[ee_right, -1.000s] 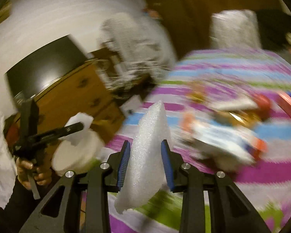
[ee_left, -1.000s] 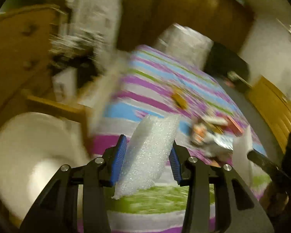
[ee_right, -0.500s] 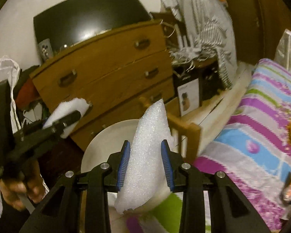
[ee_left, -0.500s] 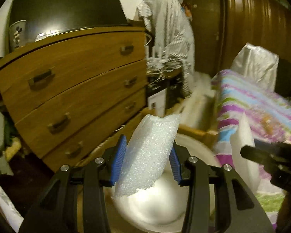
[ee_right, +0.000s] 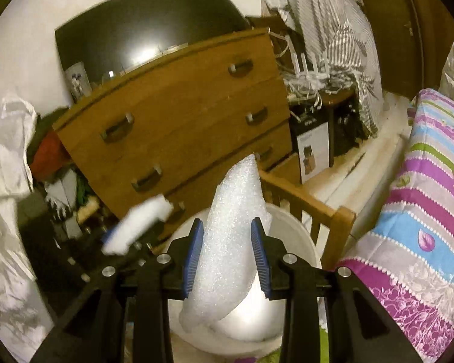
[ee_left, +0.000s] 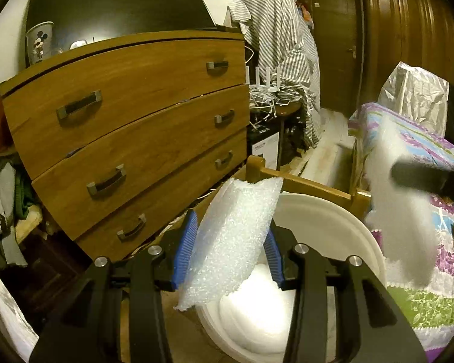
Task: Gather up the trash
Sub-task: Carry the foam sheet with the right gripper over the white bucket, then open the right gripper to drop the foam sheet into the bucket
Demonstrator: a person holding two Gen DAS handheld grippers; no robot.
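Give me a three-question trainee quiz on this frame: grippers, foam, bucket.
1. True or false: the left gripper is empty.
2. What sits below both foam pieces? A) an open drawer B) the white bucket C) a cardboard box
3. Fill in: the right gripper grips a tall white piece of ____.

Key
1. False: its blue pads clamp a foam sheet.
2. B; it stands between the wooden dresser and the striped bed cover.
3. foam
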